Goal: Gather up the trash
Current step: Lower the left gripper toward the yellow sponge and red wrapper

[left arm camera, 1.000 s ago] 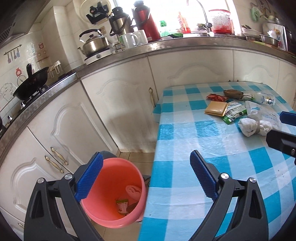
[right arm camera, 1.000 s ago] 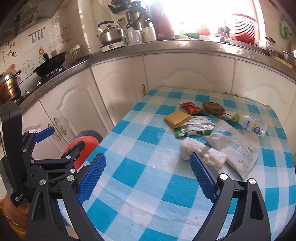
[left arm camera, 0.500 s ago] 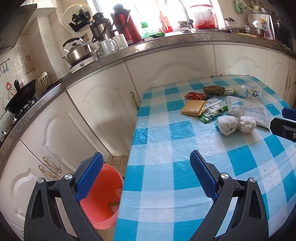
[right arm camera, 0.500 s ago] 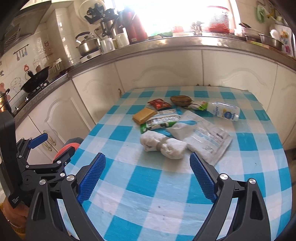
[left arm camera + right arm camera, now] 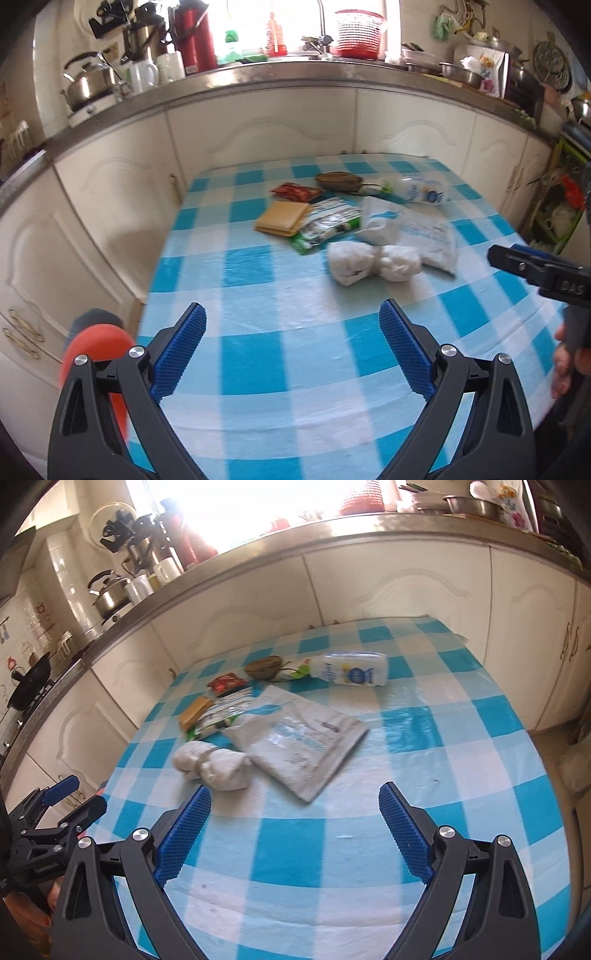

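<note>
While both grippers hover above the table [image 5: 258, 354]:
Left gripper [image 5: 291, 350]: fingers spread, empty.
Right gripper [image 5: 295, 830]: fingers spread, empty.
White bundle [image 5: 212, 766]: lies flat, long axis left-right.

The left hand-held gripper [image 5: 291, 349] hangs wide apart over the checked tablecloth [image 5: 258, 280], trash [image 5: 373, 260] ahead.

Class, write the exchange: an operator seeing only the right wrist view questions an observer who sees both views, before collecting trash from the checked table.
Operator: Where is the bin?
Observer: The red bin stands on the floor past the left edge of the table, by the cabinets.
Operator: Is the left claw free?
Observer: Yes. The left claw is open, with nothing between its pads.
</note>
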Demonstrator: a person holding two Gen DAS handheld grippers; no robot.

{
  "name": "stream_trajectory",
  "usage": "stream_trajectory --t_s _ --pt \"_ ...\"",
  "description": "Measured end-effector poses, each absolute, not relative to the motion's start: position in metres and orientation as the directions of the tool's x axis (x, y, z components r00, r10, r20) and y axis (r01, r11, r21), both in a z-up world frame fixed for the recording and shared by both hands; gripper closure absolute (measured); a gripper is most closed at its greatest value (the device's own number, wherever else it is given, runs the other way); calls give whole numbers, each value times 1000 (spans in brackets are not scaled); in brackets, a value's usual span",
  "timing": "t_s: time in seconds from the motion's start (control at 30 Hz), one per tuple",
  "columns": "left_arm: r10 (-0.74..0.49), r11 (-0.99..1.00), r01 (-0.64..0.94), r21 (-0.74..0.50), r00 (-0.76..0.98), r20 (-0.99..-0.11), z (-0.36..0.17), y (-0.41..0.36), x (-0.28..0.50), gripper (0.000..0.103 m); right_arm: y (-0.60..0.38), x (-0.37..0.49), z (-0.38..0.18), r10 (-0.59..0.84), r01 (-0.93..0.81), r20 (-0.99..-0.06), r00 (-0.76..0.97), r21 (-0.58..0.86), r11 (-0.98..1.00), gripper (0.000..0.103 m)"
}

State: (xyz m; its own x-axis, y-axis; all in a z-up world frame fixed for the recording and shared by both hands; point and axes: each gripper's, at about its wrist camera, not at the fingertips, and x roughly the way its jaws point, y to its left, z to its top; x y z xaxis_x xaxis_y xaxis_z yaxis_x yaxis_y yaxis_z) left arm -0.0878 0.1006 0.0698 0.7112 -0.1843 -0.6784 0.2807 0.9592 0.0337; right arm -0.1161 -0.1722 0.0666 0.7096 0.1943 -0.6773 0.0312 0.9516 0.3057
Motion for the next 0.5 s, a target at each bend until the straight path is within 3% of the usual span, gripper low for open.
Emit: stream_trajectory --t_s 0.2,0.5 --pt "-268 953 291 -88 664 -698 65 86 -54 8 -204 -106 60 158 62 -700 696 278 959 12" --pt "-312 937 327 -122 630 -711 58 86 38 8 -238 -69 63 181 25 -719 671 266 964 12"
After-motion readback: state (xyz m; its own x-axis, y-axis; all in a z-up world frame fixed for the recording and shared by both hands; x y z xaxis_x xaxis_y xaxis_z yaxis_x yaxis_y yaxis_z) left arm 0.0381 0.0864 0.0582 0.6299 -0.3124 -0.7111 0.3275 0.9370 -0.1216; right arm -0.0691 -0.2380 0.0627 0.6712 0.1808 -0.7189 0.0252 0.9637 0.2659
